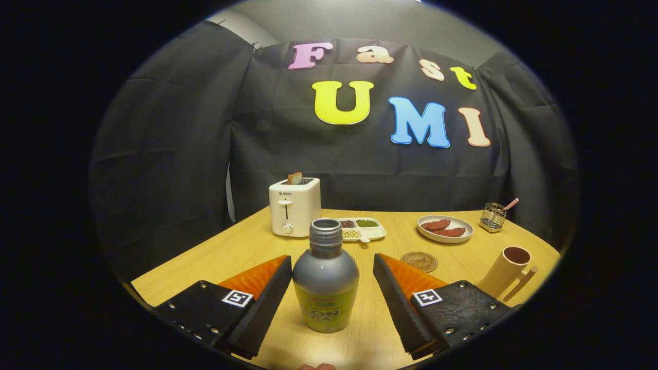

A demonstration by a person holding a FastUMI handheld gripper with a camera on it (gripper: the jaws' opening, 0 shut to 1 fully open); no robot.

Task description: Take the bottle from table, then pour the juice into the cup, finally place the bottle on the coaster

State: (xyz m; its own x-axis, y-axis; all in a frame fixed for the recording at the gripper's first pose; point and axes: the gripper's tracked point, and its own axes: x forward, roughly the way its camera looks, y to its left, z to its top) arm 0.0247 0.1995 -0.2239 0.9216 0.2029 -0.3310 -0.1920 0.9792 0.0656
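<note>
bottle [325, 277] between hand-held gripper [332, 288] fingers, coaster [419, 261] beyond, cup [505, 271] right

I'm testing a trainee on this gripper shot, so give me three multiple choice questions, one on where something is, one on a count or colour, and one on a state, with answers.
1. Where is the bottle?
A. between the two fingers
B. on the coaster
C. beside the toaster

2. What colour is the toaster?
A. red
B. white
C. black

3. How does the gripper stand?
A. shut on the bottle
C. shut on the cup
B. open, with the fingers clear of the bottle

Answers:
1. A: the bottle stands upright on the table between the fingers, while the coaster lies bare beyond the right finger.
2. B: its body is white, with a slice of bread sticking out on top.
3. B: a gap of table shows on each side of the bottle, and the cup stands apart to the right.
</note>
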